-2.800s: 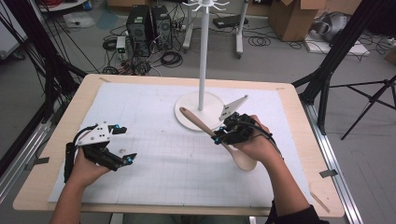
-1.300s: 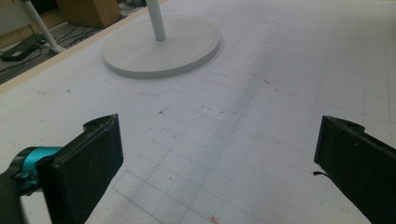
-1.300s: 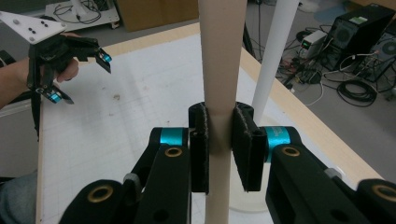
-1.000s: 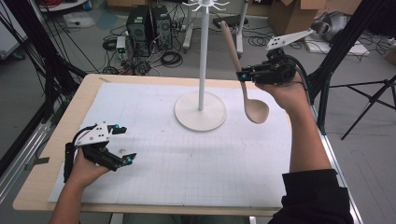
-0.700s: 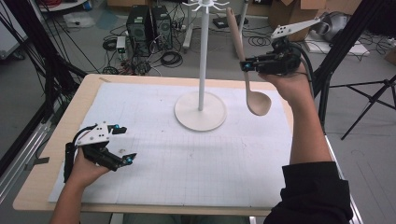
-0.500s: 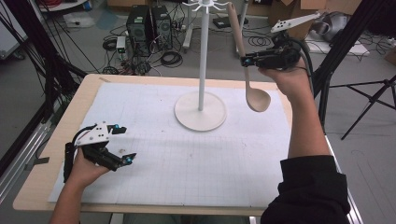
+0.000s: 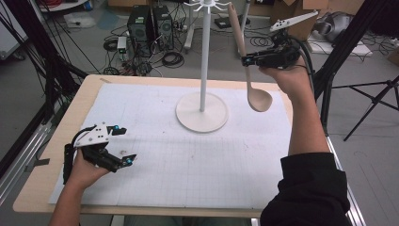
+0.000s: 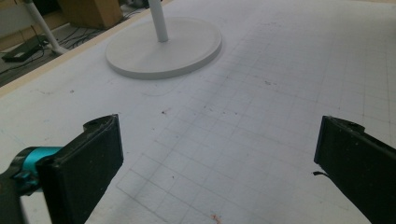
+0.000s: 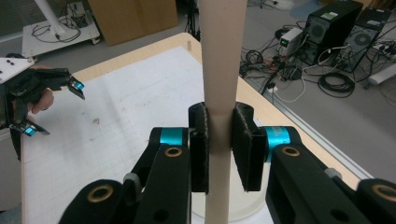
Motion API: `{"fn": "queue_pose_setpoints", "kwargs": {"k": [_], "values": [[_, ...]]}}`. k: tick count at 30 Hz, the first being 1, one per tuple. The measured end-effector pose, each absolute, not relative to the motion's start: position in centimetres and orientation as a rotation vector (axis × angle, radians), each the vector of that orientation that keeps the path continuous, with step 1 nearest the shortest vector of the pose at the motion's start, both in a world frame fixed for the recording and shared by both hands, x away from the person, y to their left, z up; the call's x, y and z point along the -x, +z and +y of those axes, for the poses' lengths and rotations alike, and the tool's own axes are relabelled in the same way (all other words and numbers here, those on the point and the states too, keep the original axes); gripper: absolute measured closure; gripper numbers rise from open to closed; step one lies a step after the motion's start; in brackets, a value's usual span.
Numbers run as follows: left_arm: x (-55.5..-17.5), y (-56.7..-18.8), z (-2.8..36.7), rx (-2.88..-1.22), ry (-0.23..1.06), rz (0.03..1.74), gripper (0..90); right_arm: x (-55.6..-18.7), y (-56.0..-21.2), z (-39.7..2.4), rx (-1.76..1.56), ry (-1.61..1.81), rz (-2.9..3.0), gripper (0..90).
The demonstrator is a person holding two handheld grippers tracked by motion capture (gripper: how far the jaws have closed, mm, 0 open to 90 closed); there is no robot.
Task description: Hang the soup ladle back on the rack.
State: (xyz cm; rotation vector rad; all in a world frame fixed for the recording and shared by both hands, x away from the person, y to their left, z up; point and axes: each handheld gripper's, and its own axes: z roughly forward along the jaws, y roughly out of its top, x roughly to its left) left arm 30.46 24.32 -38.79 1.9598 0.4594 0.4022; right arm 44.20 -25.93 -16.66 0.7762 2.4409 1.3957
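Note:
A pale wooden spoon (image 7: 259, 100) hangs upright in the air, bowl down and handle up, to the right of the white stand's pole (image 7: 203, 56). My right gripper (image 7: 244, 60) is shut on the middle of the handle (image 9: 223, 56), high above the table's far right. The handle's tip reaches near the ring of hooks (image 7: 205, 4) at the stand's top. The stand's round base (image 7: 202, 112) sits on the gridded mat. My left gripper (image 7: 128, 144) rests at the table's near left, open with nothing between its jaws (image 8: 219, 140), which point toward the base (image 8: 163, 46).
A white gridded mat (image 7: 188, 165) covers the wooden table (image 7: 42, 183). Beyond the far edge, the floor holds computer towers (image 7: 150, 21), cables and cardboard boxes. Black frame poles (image 7: 348, 42) and a tripod (image 7: 376, 89) stand at the right.
My right gripper has lifted the spoon off the mat by the stand's base, turned it handle-up and carried it high beside the pole. The left gripper has stayed put.

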Motion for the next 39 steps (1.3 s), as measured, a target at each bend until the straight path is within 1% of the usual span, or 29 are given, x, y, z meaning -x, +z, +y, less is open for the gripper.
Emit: {"fn": "queue_pose_setpoints", "kwargs": {"k": [39], "values": [[-30.5, -38.8, 24.6, -1.954, 0.403, 0.467, 1.7, -46.2, -17.5, -23.8, -0.826, 1.367, 2.478, 77.4]]}}
